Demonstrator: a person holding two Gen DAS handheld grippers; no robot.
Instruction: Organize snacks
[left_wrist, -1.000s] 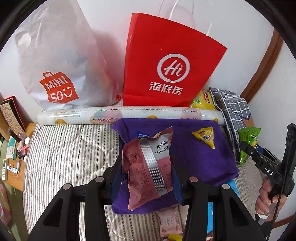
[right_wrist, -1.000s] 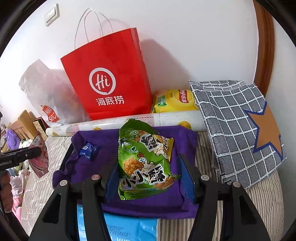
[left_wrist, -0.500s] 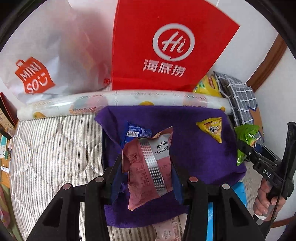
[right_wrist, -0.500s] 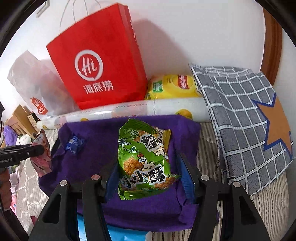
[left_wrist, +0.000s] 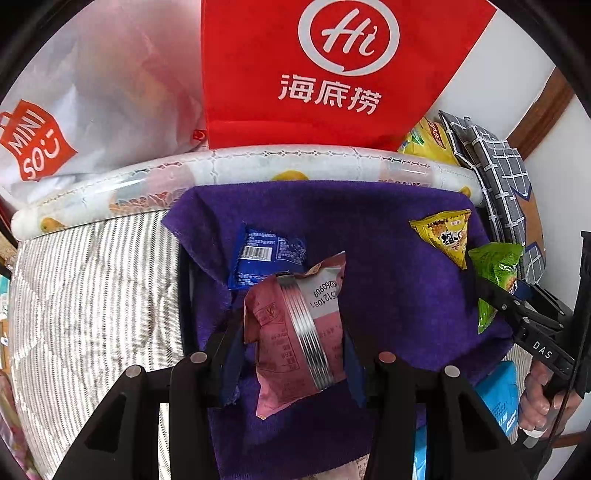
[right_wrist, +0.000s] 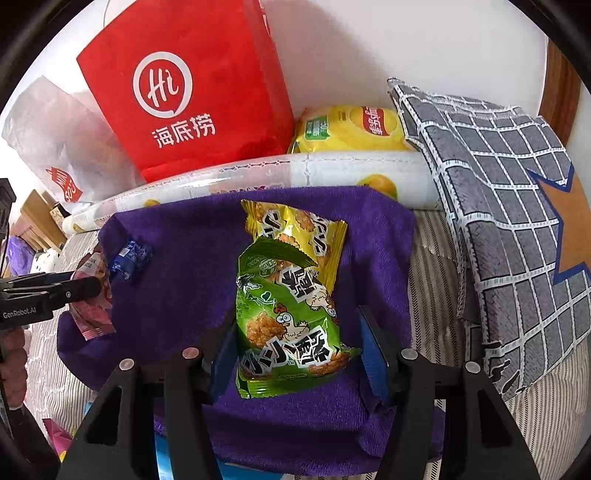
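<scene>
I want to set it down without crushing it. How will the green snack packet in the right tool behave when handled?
The green snack packet looks puffy and creased, so it is probably light and crushable. Its glossy film may slip between the right tool's pads. Held by its lower part, the crimped top stands free and may flop once tilted over the purple towel.

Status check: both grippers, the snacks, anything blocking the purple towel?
Left gripper shut on pink packet; right gripper shut on green packet. Both above purple towel. Blue packet and yellow packet already lie there.
</scene>
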